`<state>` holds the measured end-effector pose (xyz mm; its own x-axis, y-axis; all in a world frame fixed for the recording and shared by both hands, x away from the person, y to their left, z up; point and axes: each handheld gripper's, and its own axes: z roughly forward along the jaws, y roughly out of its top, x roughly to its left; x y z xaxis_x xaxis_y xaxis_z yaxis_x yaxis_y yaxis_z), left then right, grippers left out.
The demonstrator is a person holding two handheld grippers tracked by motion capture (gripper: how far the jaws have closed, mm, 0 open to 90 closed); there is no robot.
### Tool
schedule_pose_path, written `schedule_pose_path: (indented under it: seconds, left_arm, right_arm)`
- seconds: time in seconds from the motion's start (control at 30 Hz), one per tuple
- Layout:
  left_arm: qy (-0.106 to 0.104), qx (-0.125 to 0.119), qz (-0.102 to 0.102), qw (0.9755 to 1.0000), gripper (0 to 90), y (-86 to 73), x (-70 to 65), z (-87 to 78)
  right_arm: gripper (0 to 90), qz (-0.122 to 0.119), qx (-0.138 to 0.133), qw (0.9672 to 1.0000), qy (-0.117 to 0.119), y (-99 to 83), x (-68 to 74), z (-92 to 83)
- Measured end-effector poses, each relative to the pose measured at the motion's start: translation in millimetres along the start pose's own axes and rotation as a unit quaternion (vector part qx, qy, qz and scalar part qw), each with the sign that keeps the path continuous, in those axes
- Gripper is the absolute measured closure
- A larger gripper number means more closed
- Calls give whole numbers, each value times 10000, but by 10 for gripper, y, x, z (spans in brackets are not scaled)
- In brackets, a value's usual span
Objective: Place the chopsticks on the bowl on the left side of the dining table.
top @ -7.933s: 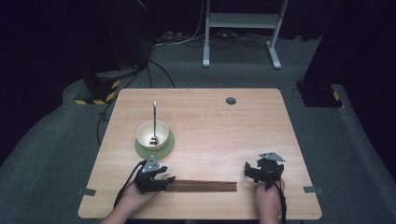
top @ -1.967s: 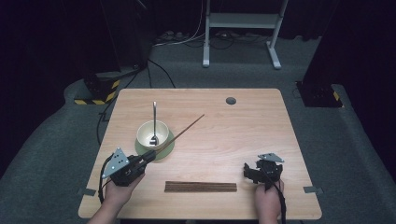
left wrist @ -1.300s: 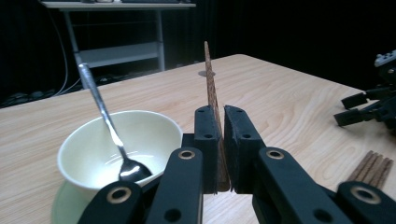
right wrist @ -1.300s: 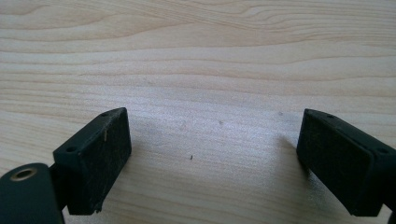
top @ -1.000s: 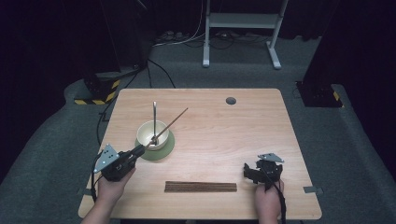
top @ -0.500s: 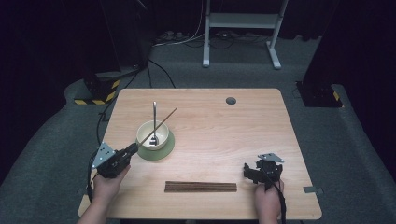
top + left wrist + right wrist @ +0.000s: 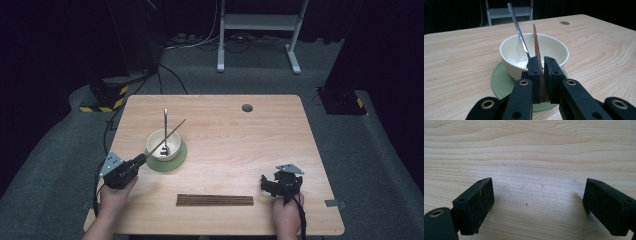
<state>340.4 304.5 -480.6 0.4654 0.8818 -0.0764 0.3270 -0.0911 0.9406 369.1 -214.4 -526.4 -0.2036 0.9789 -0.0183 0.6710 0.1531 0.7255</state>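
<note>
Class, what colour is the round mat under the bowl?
Pale green mat, seen best in the left gripper view, beneath the cream bowl.

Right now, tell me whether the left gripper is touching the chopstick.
Touching. In the left gripper view, the left gripper has both jaws shut flat against the chopstick, which rises from between them over the bowl.

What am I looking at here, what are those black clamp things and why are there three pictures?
A person sits at a wooden table holding a hand-operated gripper in each hand. One picture looks down from above; the other two come from small cameras riding on each gripper, looking along its black jaws. The left gripper is shut on a single brown chopstick, whose far end reaches over a cream bowl. The bowl sits on a green coaster and has a metal spoon in it. More chopsticks lie near the front edge. The right gripper rests open, holding nothing.
</note>
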Motion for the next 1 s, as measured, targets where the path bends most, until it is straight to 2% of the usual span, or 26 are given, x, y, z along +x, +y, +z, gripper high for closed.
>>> schedule_pose_path:
  seconds: [0.03,0.07,0.13,0.47,0.9,1.0]
  left_arm:
    - [-22,-31,0,10000,837,-5,-1,12]
    - [-1,65,-42,10000,837,-12,-7,17]
    - [-10,94,36,9999,837,-13,5,24]
    - [27,365,-26,9993,836,-50,9,88]
    - [36,368,-22,9993,830,-47,10,86]
    - [39,358,-21,9994,771,-42,10,84]
  right_arm:
    - [100,0,0,10000,0,0,0,0]
    - [100,2,-1,10000,0,0,0,0]
    - [100,1,0,10000,-1,0,0,0]
    - [100,-1,2,10000,0,0,0,0]
    - [100,8,2,10000,1,-1,2,-1]
    - [100,5,0,10000,1,-1,2,-1]
